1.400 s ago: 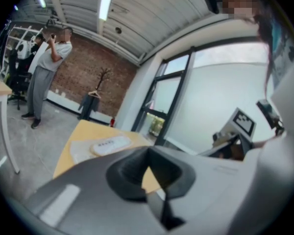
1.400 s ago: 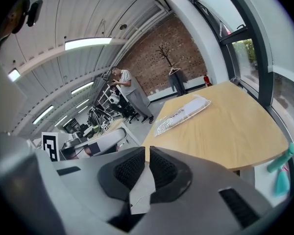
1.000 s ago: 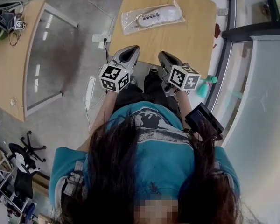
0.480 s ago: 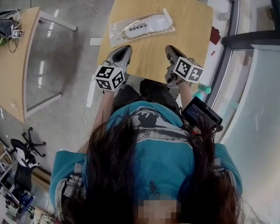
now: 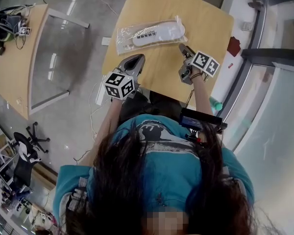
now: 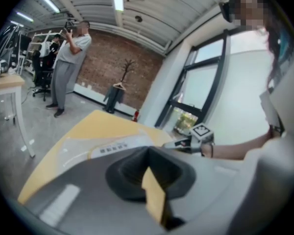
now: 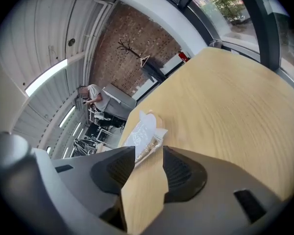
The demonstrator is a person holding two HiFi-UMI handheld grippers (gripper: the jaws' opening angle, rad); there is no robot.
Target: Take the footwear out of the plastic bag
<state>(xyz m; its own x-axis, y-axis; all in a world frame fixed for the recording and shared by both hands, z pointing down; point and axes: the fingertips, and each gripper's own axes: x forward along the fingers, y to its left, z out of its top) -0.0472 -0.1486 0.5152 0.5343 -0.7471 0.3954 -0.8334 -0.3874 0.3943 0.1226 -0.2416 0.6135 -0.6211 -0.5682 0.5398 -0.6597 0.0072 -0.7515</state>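
A clear plastic bag (image 5: pixel 149 33) with a white slipper inside lies flat at the far part of the wooden table (image 5: pixel 206 18). My left gripper (image 5: pixel 136 59) is shut and empty over the table's near edge, a short way in front of the bag (image 6: pixel 105 148). My right gripper (image 5: pixel 183 47) hovers close to the bag's right end without touching it. Its jaws have just been opening and stand apart with only bare tabletop between them; the bag (image 7: pixel 142 133) lies just beyond the tips (image 7: pixel 148 151). In the left gripper view the right gripper (image 6: pixel 181 143) shows at the bag's far end.
A second desk (image 5: pixel 14 58) stands to the left across a strip of floor with a power strip (image 5: pixel 99 94) and cables. A dark window frame (image 5: pixel 264 58) and glass run along the right. A person (image 6: pixel 68 67) stands far off by a brick wall.
Both grippers have moved from over the person's lap forward over the table toward the bag. The right one travelled further, rolled, and now sits by the bag's right end.
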